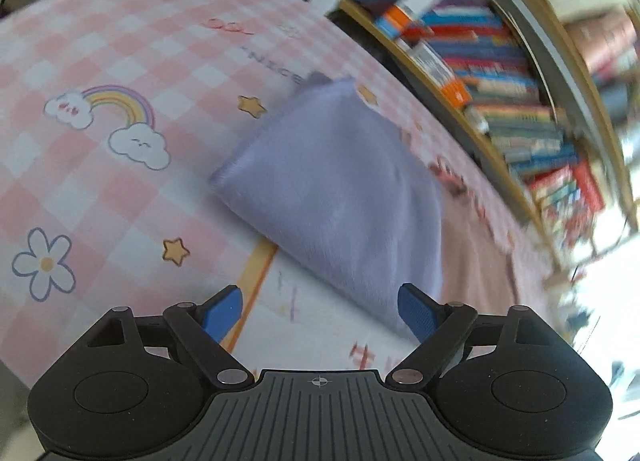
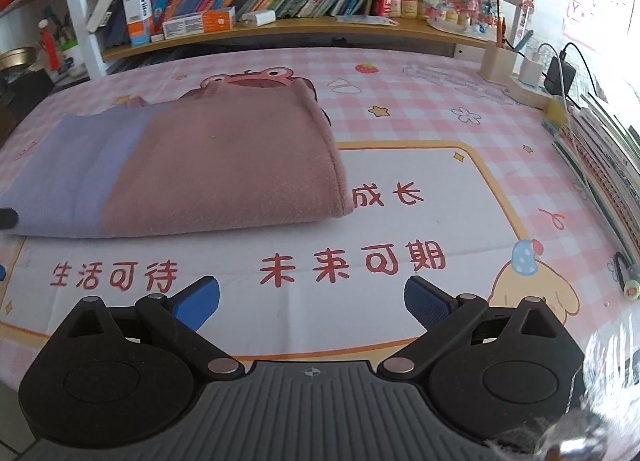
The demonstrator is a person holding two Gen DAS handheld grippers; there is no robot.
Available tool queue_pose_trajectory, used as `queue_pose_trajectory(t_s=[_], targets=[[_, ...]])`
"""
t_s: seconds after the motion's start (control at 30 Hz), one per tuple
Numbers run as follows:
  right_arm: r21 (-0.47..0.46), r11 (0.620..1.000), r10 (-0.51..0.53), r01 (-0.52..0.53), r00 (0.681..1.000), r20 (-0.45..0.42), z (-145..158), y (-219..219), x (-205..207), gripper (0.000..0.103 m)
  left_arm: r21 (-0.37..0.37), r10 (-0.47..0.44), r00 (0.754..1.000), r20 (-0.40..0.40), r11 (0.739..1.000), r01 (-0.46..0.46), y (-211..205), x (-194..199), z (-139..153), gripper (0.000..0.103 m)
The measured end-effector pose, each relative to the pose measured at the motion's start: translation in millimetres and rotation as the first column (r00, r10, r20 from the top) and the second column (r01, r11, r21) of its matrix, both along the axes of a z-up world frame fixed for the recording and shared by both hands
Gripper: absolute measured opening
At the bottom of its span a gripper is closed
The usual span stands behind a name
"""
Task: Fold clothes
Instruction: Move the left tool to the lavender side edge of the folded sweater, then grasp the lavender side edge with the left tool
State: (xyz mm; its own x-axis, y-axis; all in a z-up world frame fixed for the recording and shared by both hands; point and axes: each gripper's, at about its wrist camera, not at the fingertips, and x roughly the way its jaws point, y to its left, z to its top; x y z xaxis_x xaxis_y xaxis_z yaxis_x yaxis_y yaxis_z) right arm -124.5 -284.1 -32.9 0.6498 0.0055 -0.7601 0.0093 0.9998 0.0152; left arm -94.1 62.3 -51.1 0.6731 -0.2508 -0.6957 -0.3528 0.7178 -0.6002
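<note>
Left wrist: hovering tilted over folded lavender cloth (image 1: 336, 185) lying on pink checked mat (image 1: 120, 41); left gripper (image 1: 320, 311) fingers spread wide, pinching nothing.

Right wrist: facing pink-and-lavender folded garment (image 2: 208, 165) w/ right gripper (image 2: 312, 303) fingers spread, nothing between; bookshelf (image 2: 280, 27) sitting behind.

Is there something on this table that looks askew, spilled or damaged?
Nothing is spilled or damaged. The folded pink cloth lies on the lavender cloth shifted to one side, so a lavender band shows. Both lie flat on the checked mat.
</note>
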Motion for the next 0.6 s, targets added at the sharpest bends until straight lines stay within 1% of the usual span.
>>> queue_pose_trajectory(t_s=[0.1, 0.27, 0.33, 0.4, 0.43, 0.47, 0.5, 0.53, 0.57, 0.6], targets=[[-0.011, 1.0, -0.008, 0.008, 1.0, 0.005, 2, 3, 4, 0.1, -0.085, 0.055, 0.998, 0.015, 0.995, -0.053, 13, 7, -4, 0.085], [-0.028, 0.999, -0.024, 0.024, 1.0, 0.008, 4, 7, 11, 0.1, -0.198, 0.132, 0.991, 0.023, 0.972, -0.125, 30, 19, -13, 0.074], [-0.036, 0.999, -0.03, 0.031, 1.0, 0.004, 4, 8, 15, 0.1, -0.259, 0.18, 0.984, 0.0, 0.95, -0.174, 38, 23, -20, 0.069], [-0.044, 0.998, -0.034, 0.034, 0.999, 0.0, 4, 10, 18, 0.1, -0.364, 0.25, 0.968, -0.025, 0.899, -0.242, 47, 23, -31, 0.067], [-0.048, 0.998, -0.035, 0.035, 0.999, -0.003, 4, 11, 20, 0.1, -0.395, 0.27, 0.962, -0.035, 0.881, -0.261, 51, 25, -34, 0.065], [-0.051, 0.998, -0.035, 0.035, 0.999, -0.005, 4, 13, 22, 0.1, -0.408, 0.282, 0.959, -0.043, 0.871, -0.274, 53, 28, -36, 0.063], [-0.055, 0.998, -0.035, 0.034, 0.999, -0.008, 4, 14, 24, 0.1, -0.411, 0.292, 0.955, -0.053, 0.866, -0.287, 55, 31, -36, 0.058], [-0.058, 0.998, -0.035, 0.034, 0.999, -0.011, 4, 16, 25, 0.1, -0.413, 0.302, 0.951, -0.062, 0.86, -0.3, 56, 34, -37, 0.049], [-0.061, 0.998, -0.034, 0.033, 0.999, -0.013, 4, 17, 27, 0.1, -0.414, 0.313, 0.947, -0.074, 0.854, -0.315, 58, 36, -39, 0.045], [-0.066, 0.997, -0.036, 0.035, 0.999, -0.017, 4, 18, 29, 0.1, -0.415, 0.321, 0.943, -0.085, 0.849, -0.326, 59, 39, -40, 0.035]])
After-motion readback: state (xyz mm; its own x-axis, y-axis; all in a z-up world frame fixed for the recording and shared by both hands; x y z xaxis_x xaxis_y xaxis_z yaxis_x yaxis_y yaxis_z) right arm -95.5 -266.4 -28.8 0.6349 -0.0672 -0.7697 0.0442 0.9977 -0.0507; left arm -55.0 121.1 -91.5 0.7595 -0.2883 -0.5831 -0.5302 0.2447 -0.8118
